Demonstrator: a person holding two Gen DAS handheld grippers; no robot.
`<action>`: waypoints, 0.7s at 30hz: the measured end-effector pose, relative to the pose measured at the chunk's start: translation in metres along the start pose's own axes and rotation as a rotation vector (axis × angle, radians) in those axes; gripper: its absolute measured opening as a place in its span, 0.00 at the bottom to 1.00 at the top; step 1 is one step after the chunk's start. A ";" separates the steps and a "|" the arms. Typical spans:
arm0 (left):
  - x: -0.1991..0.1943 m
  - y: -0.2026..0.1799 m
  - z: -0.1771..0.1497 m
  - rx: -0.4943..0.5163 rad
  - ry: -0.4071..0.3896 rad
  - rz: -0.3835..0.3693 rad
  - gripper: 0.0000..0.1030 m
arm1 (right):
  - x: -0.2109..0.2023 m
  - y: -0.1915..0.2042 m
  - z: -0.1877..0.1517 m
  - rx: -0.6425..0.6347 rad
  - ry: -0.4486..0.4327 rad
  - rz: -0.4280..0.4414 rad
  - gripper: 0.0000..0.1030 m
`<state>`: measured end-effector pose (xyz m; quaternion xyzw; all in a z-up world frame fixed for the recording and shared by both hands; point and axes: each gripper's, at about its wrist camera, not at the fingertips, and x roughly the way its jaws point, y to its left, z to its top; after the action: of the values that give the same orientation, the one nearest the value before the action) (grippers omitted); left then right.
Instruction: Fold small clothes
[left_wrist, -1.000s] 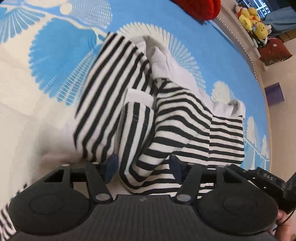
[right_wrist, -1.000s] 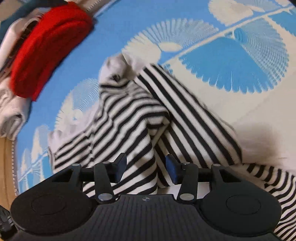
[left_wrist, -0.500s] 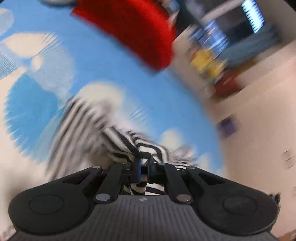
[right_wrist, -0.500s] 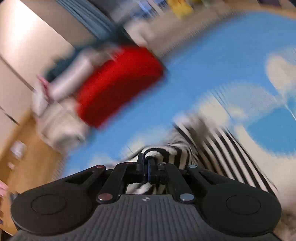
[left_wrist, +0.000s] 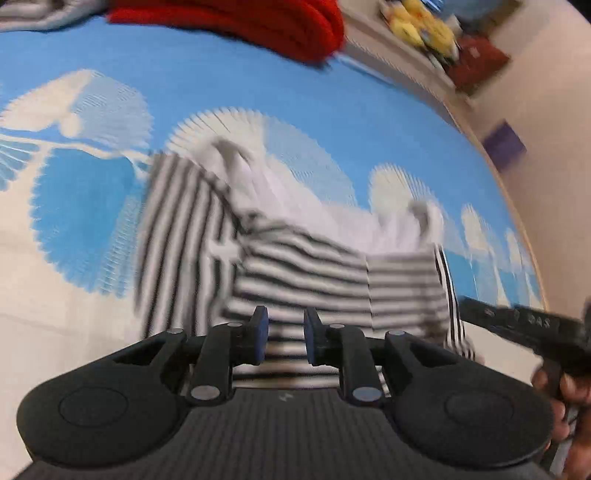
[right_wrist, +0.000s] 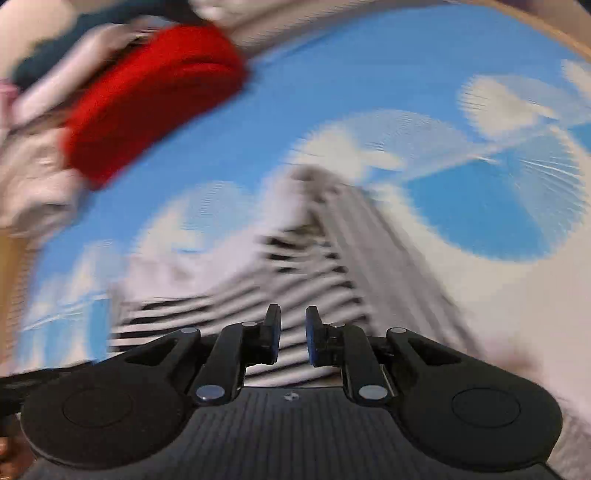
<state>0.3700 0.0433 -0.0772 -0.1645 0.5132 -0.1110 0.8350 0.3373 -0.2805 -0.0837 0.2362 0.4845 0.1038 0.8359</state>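
A small black-and-white striped garment (left_wrist: 303, 266) lies folded over on the blue-and-white patterned bedspread (left_wrist: 240, 85); both views are motion-blurred. My left gripper (left_wrist: 282, 334) is open, with a narrow gap, just above the garment's near edge and holds nothing. My right gripper (right_wrist: 293, 334) is also open with a narrow gap over the same striped garment (right_wrist: 306, 288) and holds nothing. The right gripper's body shows at the right edge of the left wrist view (left_wrist: 524, 325).
A red folded garment (left_wrist: 240, 22) lies at the far side of the bed; it also shows in the right wrist view (right_wrist: 147, 99) beside pale clothes (right_wrist: 29, 177). Yellow soft toys (left_wrist: 421, 26) sit on a ledge beyond the bed edge.
Both grippers were shut on the striped garment half a second ago, lifting it; now both have opened and the garment lies flatter, folded over itself.
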 end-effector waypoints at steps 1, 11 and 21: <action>0.012 0.002 -0.005 0.006 0.045 0.029 0.21 | 0.010 0.001 -0.007 -0.004 0.058 0.029 0.16; 0.013 -0.012 -0.029 0.146 0.074 0.071 0.14 | 0.034 -0.002 -0.044 -0.069 0.176 -0.032 0.14; -0.034 -0.032 -0.056 0.326 -0.023 0.139 0.36 | -0.028 -0.013 -0.043 -0.081 0.087 -0.031 0.14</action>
<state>0.3043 0.0168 -0.0607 0.0077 0.4888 -0.1330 0.8622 0.2852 -0.2897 -0.0873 0.1898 0.5195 0.1204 0.8244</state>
